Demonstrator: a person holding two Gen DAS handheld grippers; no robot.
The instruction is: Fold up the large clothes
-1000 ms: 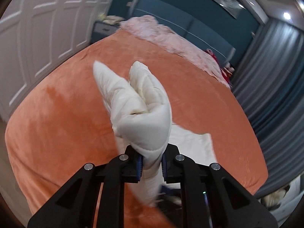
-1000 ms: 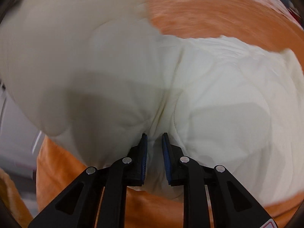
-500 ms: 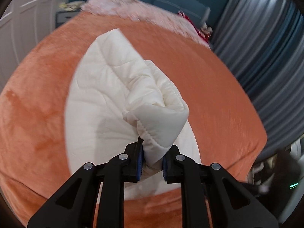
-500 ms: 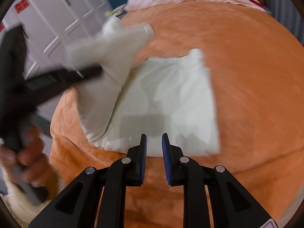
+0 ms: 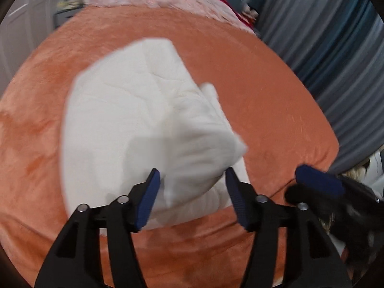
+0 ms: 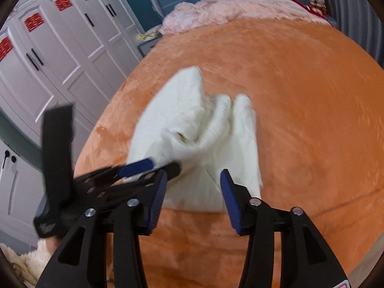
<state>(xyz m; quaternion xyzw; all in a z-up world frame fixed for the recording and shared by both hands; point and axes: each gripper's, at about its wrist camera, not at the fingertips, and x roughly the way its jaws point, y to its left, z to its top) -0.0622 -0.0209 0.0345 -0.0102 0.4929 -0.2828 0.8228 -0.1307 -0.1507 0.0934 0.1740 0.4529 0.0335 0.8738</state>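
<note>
A cream quilted garment lies bunched and partly folded on the orange bed; it also shows in the right wrist view. My left gripper is open just above the garment's near edge, with a loose fold between its spread fingers. My right gripper is open and empty above the garment's near edge. The left gripper also shows in the right wrist view, at the garment's left side. The right gripper's blue pad shows at the right of the left wrist view.
The orange blanket covers the whole bed. A pink quilt lies along the headboard end. White wardrobe doors stand to the left, grey curtains to the right. A fluffy cream thing is by the bed's near left corner.
My left gripper has opened and let go of the garment fold, which has dropped onto the bed. My right gripper has opened too and drawn back from the garment.
</note>
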